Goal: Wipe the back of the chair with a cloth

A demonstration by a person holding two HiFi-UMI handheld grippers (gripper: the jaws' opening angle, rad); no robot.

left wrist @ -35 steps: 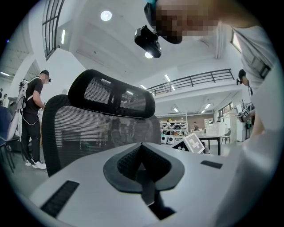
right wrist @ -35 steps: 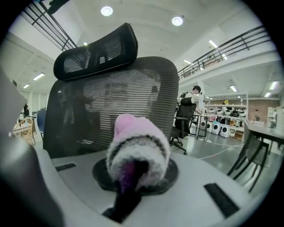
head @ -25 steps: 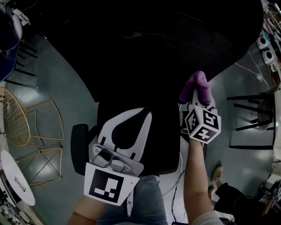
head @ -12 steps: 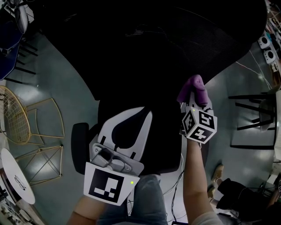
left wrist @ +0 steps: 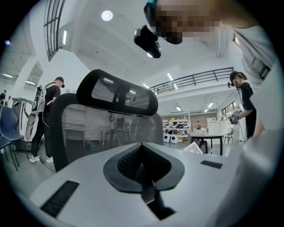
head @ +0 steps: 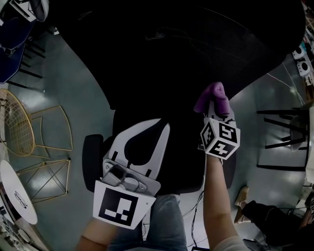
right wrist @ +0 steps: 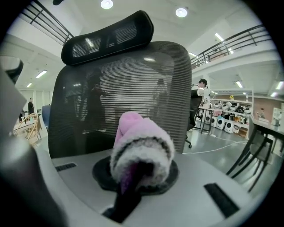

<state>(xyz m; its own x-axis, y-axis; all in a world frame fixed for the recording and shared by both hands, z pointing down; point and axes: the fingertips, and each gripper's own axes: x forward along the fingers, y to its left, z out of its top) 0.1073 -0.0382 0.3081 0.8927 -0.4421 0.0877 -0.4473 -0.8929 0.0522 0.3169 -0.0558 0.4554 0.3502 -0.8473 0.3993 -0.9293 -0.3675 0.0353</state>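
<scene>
The mesh chair back [right wrist: 120,97] blocks the way ahead (headrest [right wrist: 106,37] above); open floor [right wrist: 217,144] lies right.

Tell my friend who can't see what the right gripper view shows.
The right gripper is shut on a fluffy pink cloth, held up close to the grey mesh back of an office chair. The chair's black headrest is above, under bright ceiling lights.

The chair [right wrist: 120,97] back is black mesh with fine horizontal stripes. The cloth [right wrist: 140,146] is pink, edged in fluffy white. The left hand-held gripper [left wrist: 142,164] is pale grey with black ribbed pads. The cube [head: 220,138] carries black-and-white squares. The floor [head: 64,93] is grey-green.
</scene>
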